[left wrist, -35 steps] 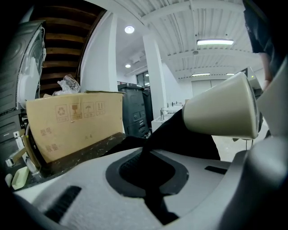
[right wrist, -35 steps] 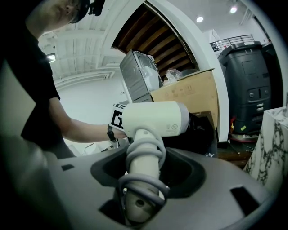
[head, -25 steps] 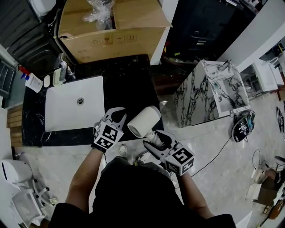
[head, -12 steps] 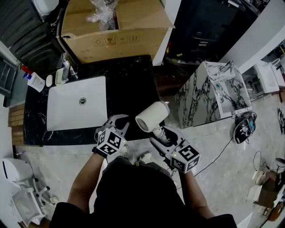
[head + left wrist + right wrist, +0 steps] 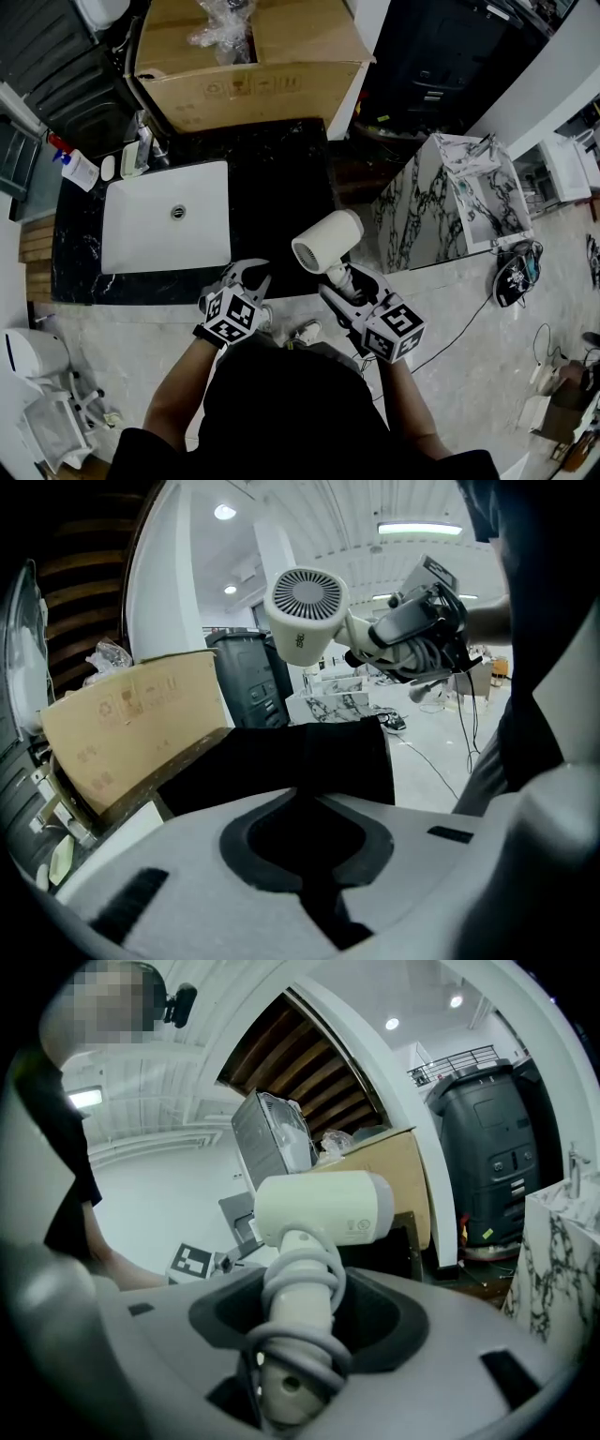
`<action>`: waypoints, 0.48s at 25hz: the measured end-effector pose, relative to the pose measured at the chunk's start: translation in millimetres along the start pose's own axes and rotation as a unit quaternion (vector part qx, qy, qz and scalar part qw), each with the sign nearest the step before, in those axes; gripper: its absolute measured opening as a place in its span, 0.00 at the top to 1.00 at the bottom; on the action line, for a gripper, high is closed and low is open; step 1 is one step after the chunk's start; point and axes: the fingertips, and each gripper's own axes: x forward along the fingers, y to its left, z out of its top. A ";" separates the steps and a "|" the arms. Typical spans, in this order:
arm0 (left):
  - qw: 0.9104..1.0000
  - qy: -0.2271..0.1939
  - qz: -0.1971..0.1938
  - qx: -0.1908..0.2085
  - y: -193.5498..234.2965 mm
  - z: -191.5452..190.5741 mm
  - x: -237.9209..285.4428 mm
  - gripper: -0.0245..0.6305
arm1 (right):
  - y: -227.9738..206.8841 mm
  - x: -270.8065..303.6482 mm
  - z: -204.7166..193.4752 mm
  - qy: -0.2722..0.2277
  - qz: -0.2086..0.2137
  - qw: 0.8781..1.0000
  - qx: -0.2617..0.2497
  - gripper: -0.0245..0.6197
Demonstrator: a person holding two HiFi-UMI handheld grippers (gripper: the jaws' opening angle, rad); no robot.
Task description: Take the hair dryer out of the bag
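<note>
Right gripper (image 5: 349, 284): I am clamping the handle of the white hair dryer (image 5: 326, 242), its cord coiled around the handle. I am holding the dryer in the air to the right of the white sink (image 5: 167, 230), clear of the black bag (image 5: 281, 761). Left gripper (image 5: 246, 275): I am keeping it at the sink's near right corner, jaws pressed together, apparently pinching the bag's fabric.

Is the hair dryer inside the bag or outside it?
Outside. The right tool grips the hair dryer by its handle, clear of the black bag that the left tool pinches.
</note>
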 end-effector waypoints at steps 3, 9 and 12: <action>1.000 0.006 -0.013 -0.008 -10.9 -5.7 -0.1 0.93 | -2.7 1.8 3.3 -0.002 0.000 1.000 0.003 0.57; 0.997 -0.013 -0.052 -0.061 -22.4 -8.4 -6.7 0.66 | -3.0 8.5 11.3 -0.010 0.007 1.000 0.008 0.57; 0.995 -0.039 -0.056 -0.079 -21.1 -0.4 -16.8 0.61 | -2.7 11.2 14.4 -0.013 0.009 1.000 0.008 0.57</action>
